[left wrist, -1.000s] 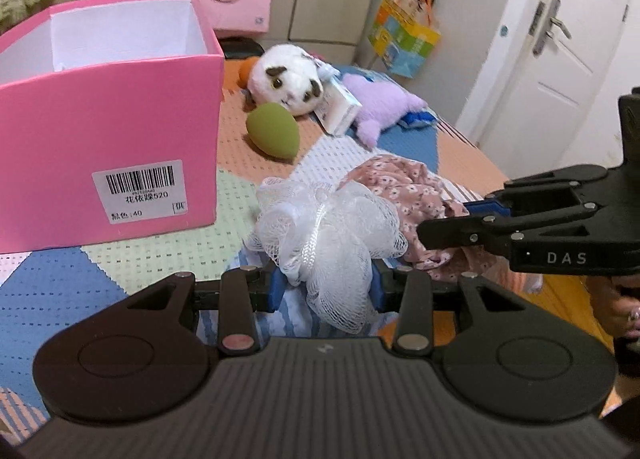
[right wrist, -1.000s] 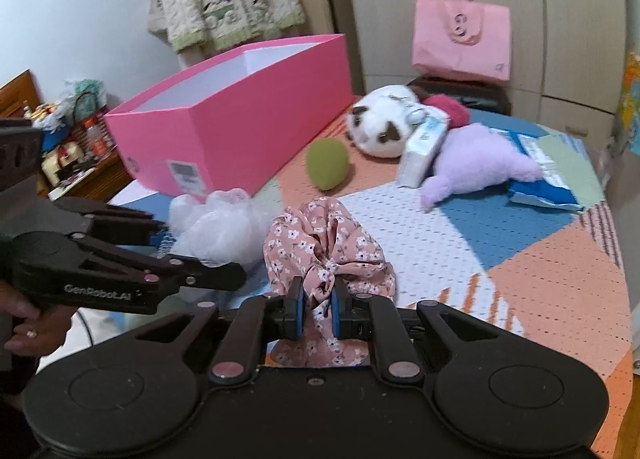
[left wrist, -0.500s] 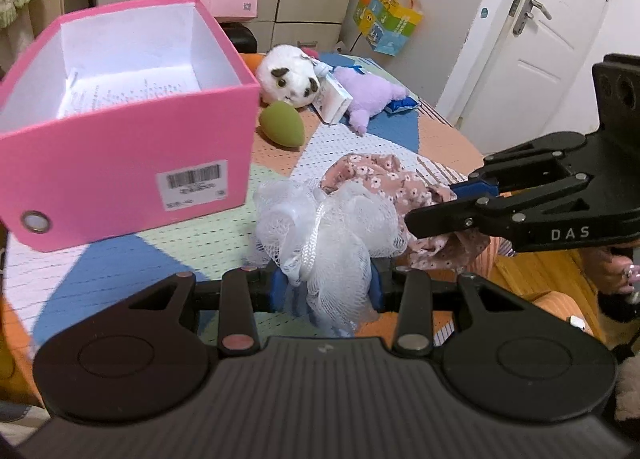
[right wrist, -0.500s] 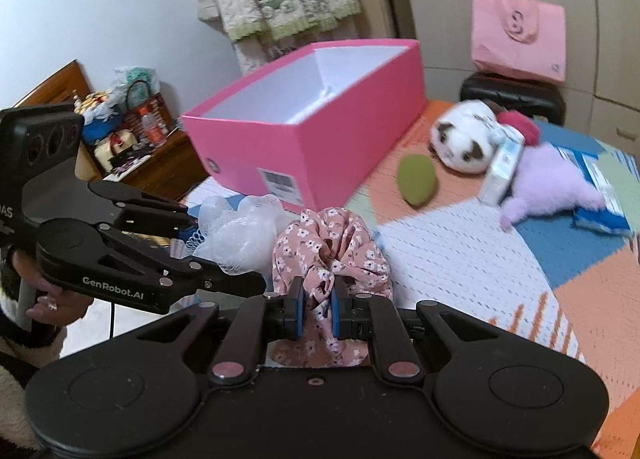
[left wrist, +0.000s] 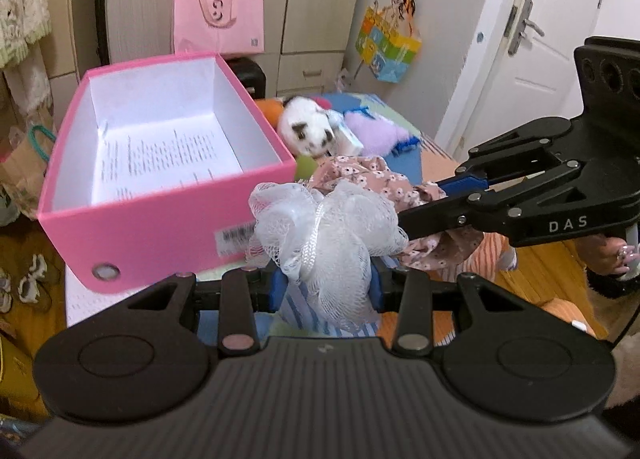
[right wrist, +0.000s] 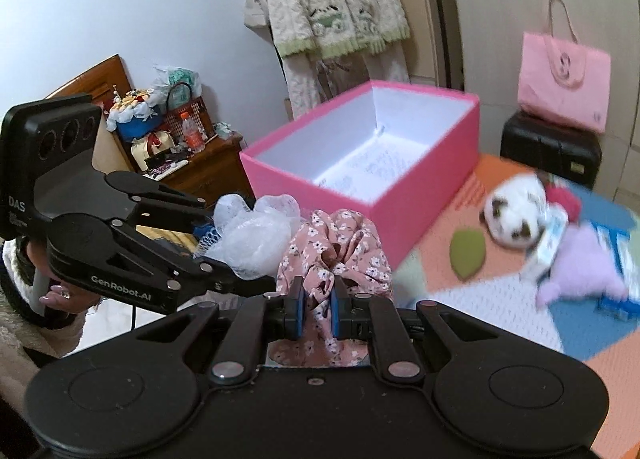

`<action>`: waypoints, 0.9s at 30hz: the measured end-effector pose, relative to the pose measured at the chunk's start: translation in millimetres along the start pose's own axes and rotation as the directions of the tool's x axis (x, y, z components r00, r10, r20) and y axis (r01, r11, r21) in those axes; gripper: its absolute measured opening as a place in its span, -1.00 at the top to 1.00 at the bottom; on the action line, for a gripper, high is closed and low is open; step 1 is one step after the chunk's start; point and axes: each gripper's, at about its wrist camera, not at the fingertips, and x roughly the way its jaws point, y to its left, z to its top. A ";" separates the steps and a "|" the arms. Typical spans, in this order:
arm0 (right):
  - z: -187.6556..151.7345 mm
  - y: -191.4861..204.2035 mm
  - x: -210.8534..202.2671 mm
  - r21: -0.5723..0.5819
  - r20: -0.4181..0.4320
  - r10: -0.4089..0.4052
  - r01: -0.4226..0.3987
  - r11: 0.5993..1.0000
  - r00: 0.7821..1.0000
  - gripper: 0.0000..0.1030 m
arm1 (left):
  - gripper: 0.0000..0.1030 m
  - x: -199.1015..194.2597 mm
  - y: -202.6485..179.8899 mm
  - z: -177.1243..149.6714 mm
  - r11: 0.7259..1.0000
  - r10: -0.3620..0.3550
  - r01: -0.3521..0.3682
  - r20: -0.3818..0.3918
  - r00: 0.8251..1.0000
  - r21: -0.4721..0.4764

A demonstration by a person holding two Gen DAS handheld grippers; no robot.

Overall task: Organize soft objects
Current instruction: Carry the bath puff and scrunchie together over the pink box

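Observation:
My left gripper (left wrist: 326, 291) is shut on a white mesh bath pouf (left wrist: 324, 227) and holds it in the air near the front right corner of the open pink box (left wrist: 160, 215). My right gripper (right wrist: 317, 313) is shut on a pink floral scrunchie (right wrist: 336, 247) and holds it just right of the pouf (right wrist: 256, 231), short of the pink box (right wrist: 432, 195). The box holds only a printed paper sheet (left wrist: 160, 159). Each gripper shows in the other's view, the right one (left wrist: 460, 189) beside the pouf and the left one (right wrist: 204, 243) beside the scrunchie.
On the patchwork table lie a green egg-shaped sponge (right wrist: 466, 253), a white panda plush (left wrist: 310, 129), a purple plush (right wrist: 580, 263), a tissue pack (right wrist: 554, 243) and an orange toy (left wrist: 270, 109). A pink bag (left wrist: 218, 21) stands on a black case behind.
Both grippers have risen with their loads and moved toward the pink box, so its inside now shows from above.

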 end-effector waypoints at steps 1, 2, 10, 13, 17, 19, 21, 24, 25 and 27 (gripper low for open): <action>6.3 1.4 0.5 -0.011 0.009 0.000 0.000 1.000 1.000 0.70 | 0.26 -2.8 3.0 4.4 1.000 0.007 -0.007 0.015 1.000 0.007; 12.2 1.7 1.2 -0.016 0.018 0.001 -0.001 1.000 1.000 0.70 | 0.26 -5.5 5.4 8.3 1.000 0.013 -0.013 0.028 1.000 0.012; 61.2 3.7 19.8 -0.073 0.068 0.001 0.004 0.997 0.998 0.70 | 0.26 -15.2 31.3 47.3 0.999 0.028 -0.032 0.102 0.994 0.037; 79.4 -3.6 34.0 -0.085 0.078 -0.022 0.028 0.996 0.997 0.70 | 0.26 -7.5 47.2 63.6 0.998 0.046 -0.050 0.114 0.992 0.032; 101.6 -21.9 60.1 -0.080 0.059 -0.019 0.023 0.996 0.998 0.70 | 0.26 15.6 72.0 84.1 0.998 0.056 -0.059 0.100 0.993 0.022; 113.2 -32.6 75.0 -0.071 0.044 -0.014 0.017 0.997 0.999 0.70 | 0.26 30.9 85.6 94.9 0.998 0.057 -0.059 0.082 0.995 0.012; 123.0 -41.5 89.3 -0.071 0.037 -0.019 0.022 0.997 0.999 0.70 | 0.27 47.0 100.4 105.1 0.998 0.061 -0.061 0.067 0.996 -0.005; 136.7 -60.9 111.2 -0.068 0.016 -0.015 0.016 0.998 1.000 0.70 | 0.27 67.4 123.7 117.3 0.997 0.061 -0.058 0.058 0.996 -0.050; 139.5 -68.1 118.5 -0.066 -0.001 0.000 0.000 0.998 1.000 0.70 | 0.28 74.2 131.5 121.1 0.996 0.059 -0.056 0.058 0.997 -0.064; 141.7 -79.0 132.5 -0.070 -0.022 0.010 -0.012 0.997 1.000 0.70 | 0.27 89.1 142.6 126.1 0.996 0.063 -0.061 0.024 0.998 -0.072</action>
